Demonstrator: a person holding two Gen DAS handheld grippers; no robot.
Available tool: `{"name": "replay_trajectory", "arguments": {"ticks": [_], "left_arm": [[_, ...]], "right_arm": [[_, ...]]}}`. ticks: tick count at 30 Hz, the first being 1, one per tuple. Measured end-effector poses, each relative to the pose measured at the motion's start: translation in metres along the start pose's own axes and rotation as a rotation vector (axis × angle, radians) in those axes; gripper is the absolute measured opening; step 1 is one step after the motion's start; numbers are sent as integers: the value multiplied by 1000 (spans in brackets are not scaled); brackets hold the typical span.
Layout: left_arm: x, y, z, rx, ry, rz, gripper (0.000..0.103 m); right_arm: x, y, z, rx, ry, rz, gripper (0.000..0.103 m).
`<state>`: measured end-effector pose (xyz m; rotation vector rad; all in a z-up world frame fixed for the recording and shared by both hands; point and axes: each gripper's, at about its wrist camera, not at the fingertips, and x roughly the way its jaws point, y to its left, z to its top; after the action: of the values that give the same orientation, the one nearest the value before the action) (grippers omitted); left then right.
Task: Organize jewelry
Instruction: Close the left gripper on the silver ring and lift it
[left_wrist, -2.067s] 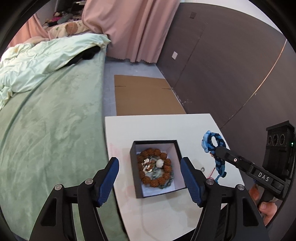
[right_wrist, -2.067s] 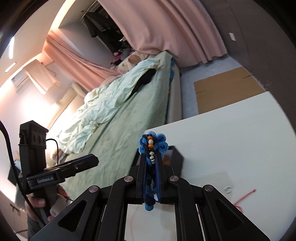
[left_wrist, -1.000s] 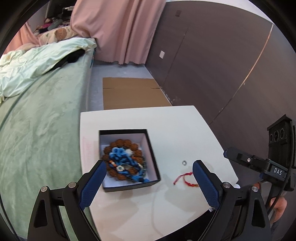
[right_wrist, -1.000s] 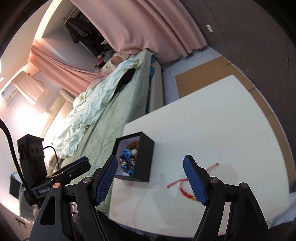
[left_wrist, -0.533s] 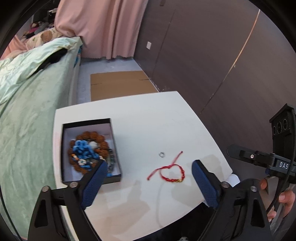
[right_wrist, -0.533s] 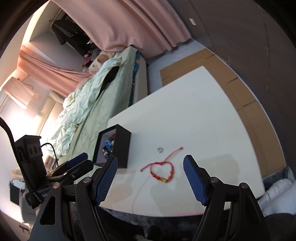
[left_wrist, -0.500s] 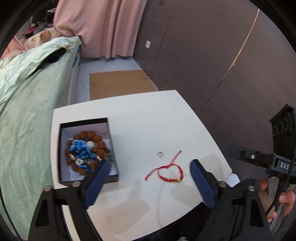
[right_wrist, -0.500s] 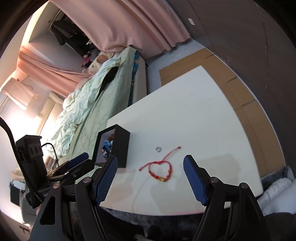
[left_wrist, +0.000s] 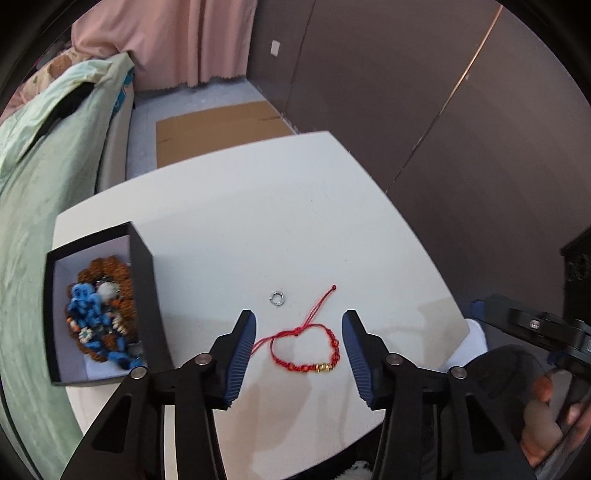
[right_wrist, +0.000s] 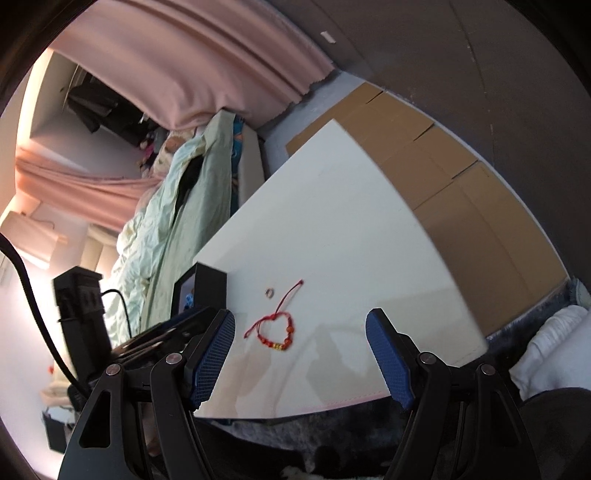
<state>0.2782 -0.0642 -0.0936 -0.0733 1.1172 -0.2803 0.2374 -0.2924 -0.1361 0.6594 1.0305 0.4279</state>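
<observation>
A red cord bracelet (left_wrist: 306, 350) with gold beads lies on the white table (left_wrist: 258, 221), between and just beyond the open fingers of my left gripper (left_wrist: 298, 347). A small silver ring (left_wrist: 276, 297) lies just past it. A black box (left_wrist: 146, 295) at the left holds a brown bead bracelet and a blue bracelet (left_wrist: 88, 306). In the right wrist view the red bracelet (right_wrist: 275, 332), the ring (right_wrist: 269, 292) and the box (right_wrist: 208, 288) lie ahead of my open, empty right gripper (right_wrist: 299, 354), which is back over the table's near edge.
A bed with a green cover (left_wrist: 44, 155) runs along the table's left side. Flat cardboard (left_wrist: 218, 125) lies on the floor beyond the table. A dark wall (left_wrist: 443, 110) stands at the right. The right gripper's body (left_wrist: 535, 325) shows at the right edge.
My right gripper let the blue bracelet go into the box and drew back to the near edge. My left gripper moved right from the box and down over the red bracelet.
</observation>
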Motion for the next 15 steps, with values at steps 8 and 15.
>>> {"name": "replay_trajectory", "arguments": {"ticks": [8, 15], "left_arm": [[36, 2, 13, -16, 84, 55, 34], [56, 5, 21, -14, 123, 94, 29]], "right_arm": [[-7, -19, 5, 74, -24, 8, 74], [-5, -25, 9, 95, -30, -14, 71]]}}
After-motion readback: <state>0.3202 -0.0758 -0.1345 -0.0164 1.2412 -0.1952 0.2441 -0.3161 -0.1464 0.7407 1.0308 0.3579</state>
